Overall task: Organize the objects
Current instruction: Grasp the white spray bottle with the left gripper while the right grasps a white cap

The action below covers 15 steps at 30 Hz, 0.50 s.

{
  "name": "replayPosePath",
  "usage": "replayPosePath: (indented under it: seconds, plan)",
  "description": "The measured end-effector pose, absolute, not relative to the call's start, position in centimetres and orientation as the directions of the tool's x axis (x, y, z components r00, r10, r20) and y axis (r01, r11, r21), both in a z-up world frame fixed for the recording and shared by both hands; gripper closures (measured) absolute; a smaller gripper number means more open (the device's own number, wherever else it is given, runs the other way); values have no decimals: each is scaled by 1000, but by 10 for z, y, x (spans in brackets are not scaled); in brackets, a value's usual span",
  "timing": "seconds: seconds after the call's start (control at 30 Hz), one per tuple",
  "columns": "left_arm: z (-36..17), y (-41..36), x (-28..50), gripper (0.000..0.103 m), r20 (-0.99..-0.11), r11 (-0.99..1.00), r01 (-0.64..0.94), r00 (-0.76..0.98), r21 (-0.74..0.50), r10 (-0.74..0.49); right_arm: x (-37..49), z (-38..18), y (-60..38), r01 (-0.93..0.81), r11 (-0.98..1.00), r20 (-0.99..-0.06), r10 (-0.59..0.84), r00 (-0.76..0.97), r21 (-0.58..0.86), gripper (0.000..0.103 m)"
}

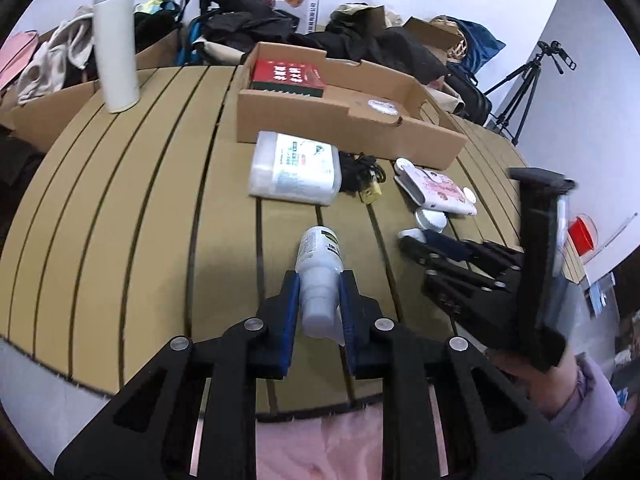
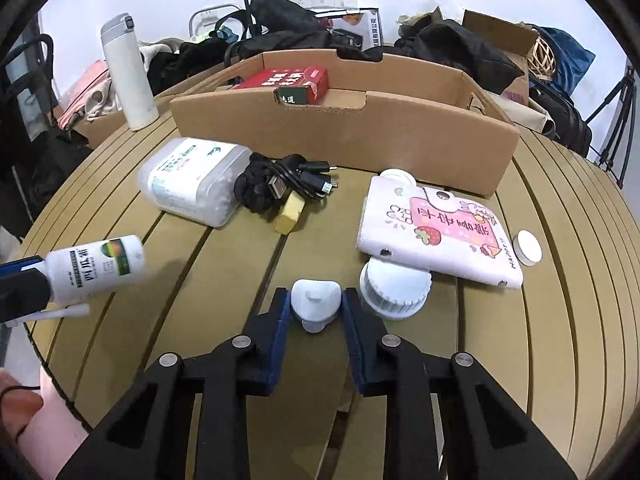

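A tan slatted tabletop (image 1: 140, 184) fills both views, with a long brown cardboard box (image 1: 360, 128) in the upper middle. At the bottom middle of the left view, the left hand-held gripper (image 1: 318, 296) is closed on a small white plastic spray bottle (image 1: 320, 264), pinching its thin neck. It looks light, hard and a bit slippery, so the neck is a good spot. At the bottom middle of the right view, the right hand-held gripper (image 2: 316, 308) squeezes a little white plastic cap (image 2: 316, 300). It looks light and stiff.
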<state>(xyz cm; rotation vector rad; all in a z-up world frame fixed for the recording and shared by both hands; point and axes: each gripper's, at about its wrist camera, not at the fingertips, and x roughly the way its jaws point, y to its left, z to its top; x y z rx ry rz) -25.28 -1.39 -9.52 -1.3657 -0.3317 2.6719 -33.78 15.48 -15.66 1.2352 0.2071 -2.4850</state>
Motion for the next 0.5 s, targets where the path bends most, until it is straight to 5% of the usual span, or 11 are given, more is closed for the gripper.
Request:
replayPosePath:
  seconds: [0.5]
  plan:
    - [-36, 13, -188, 87, -710, -962, -92, -657, -258, 253, -206, -78, 215, 399, -911, -728, -343, -594, 104, 74]
